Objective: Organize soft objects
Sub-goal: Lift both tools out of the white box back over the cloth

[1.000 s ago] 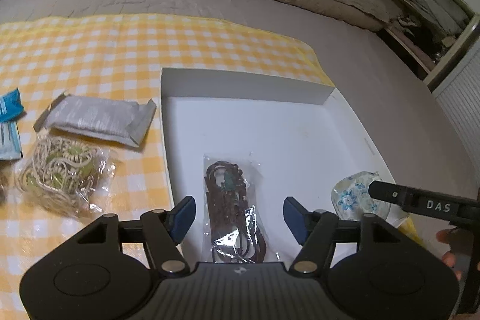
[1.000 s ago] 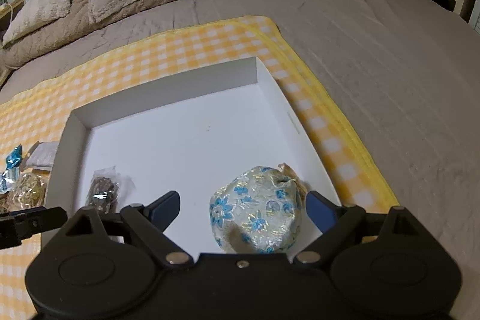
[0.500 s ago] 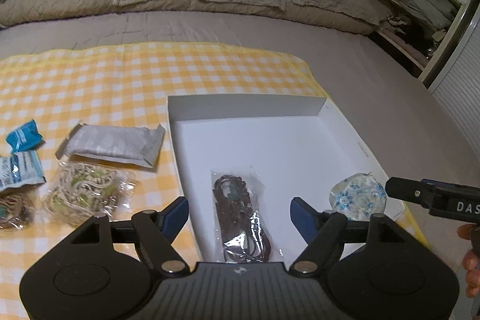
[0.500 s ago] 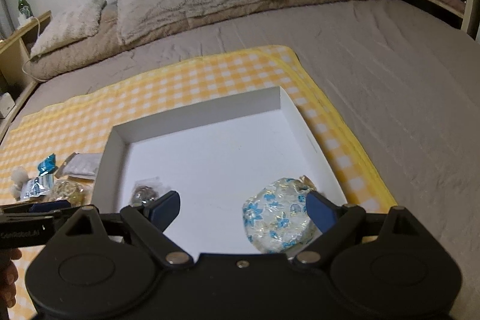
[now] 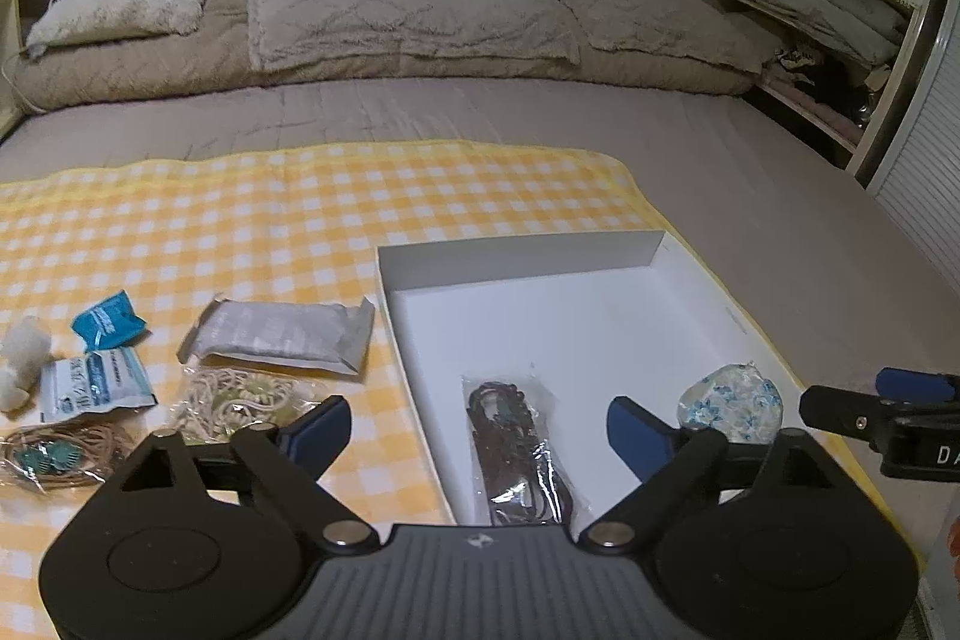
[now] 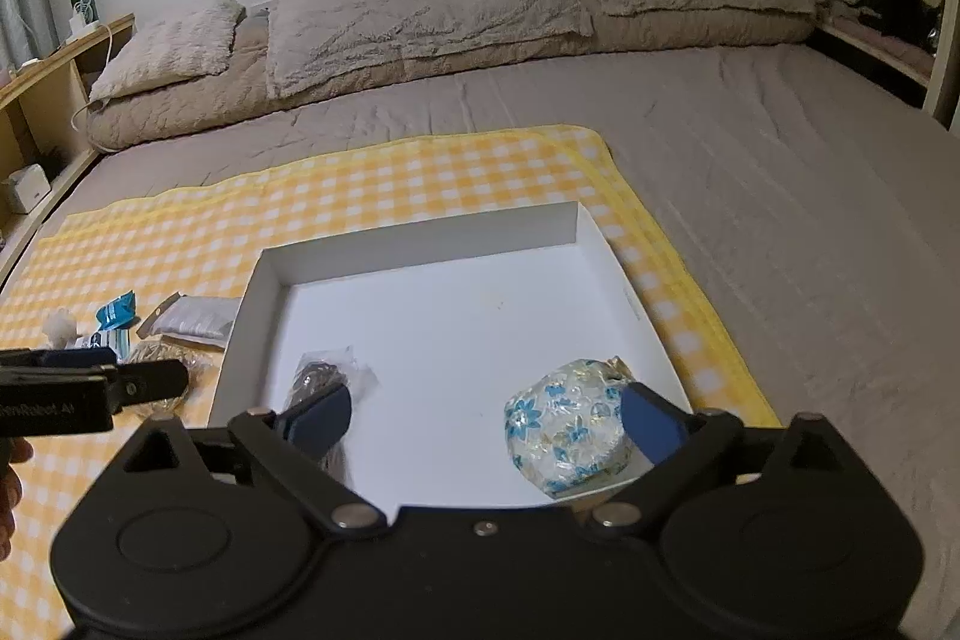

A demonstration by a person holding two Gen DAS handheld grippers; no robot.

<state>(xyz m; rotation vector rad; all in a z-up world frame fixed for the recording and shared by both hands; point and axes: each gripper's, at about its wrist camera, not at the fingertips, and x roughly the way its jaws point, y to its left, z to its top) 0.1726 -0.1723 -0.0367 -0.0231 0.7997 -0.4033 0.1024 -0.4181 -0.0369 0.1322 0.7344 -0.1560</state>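
Soft packets are being gathered into the white box [image 5: 654, 250], which sits on the yellow checked cloth [image 5: 300, 220] spread over the bed [image 5: 750, 172]; every place below is given from that box. Farthest to its left lie a white fluffy piece [image 5: 21, 346], a small blue sachet [image 5: 108, 325] and a blue-and-white packet [image 5: 96, 382], with a bag of tan cord [image 5: 54, 454] nearer the camera. Closer to the box are a grey foil pouch [image 5: 282, 334] and a clear bag of pale cord [image 5: 240, 400], just beside its left wall. These look to be waiting their turn, laid apart so that each can be taken singly.

Inside the box, near its left wall and front edge, lies a clear bag of dark cord [image 5: 516, 454]. The floral wrapped bundle [image 6: 567, 427] rests in the front right corner, probably so the middle of the floor stays free for the rest.

Left gripper [image 5: 480, 430] hangs over the box's front left part, and its jaws have just been opening; they stand wide, the dark-cord bag below the gap and untouched. Right gripper [image 6: 486, 421] hovers over the front of the box, and its jaws have also just been opening wider; they are spread, holding nothing, the right pad just beside the floral bundle without pressing it.
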